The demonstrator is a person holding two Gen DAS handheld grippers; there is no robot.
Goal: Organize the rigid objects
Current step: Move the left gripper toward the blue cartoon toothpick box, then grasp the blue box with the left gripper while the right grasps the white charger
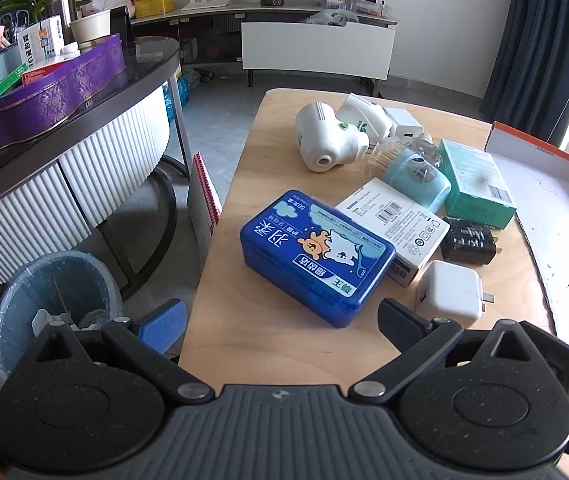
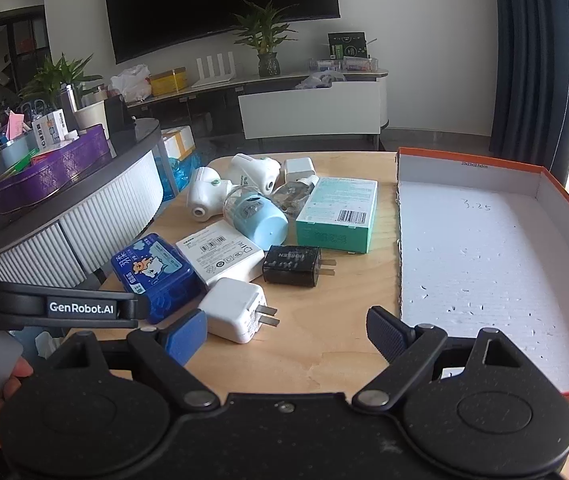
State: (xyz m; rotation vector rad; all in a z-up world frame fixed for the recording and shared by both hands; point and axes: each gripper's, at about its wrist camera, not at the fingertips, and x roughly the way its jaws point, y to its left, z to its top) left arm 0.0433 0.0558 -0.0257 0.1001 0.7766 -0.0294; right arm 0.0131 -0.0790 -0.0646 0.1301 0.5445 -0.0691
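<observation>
Jaws apart, both grippers over cluttered wooden table (image 2: pixel 324 344), seemingly indoors.

Chargers (image 2: pixel 240 308) left of tray (image 2: pixel 564 200) — on table (image 2: pixel 324 344)

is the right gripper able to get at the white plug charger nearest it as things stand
Probably yes. The right gripper is open and empty, and the white charger lies on the table just ahead, slightly left of its fingers, with bare wood between. Only the blue tin crowds the charger's far-left side.

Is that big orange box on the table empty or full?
Empty: the orange box shows only its bare white floor.
</observation>
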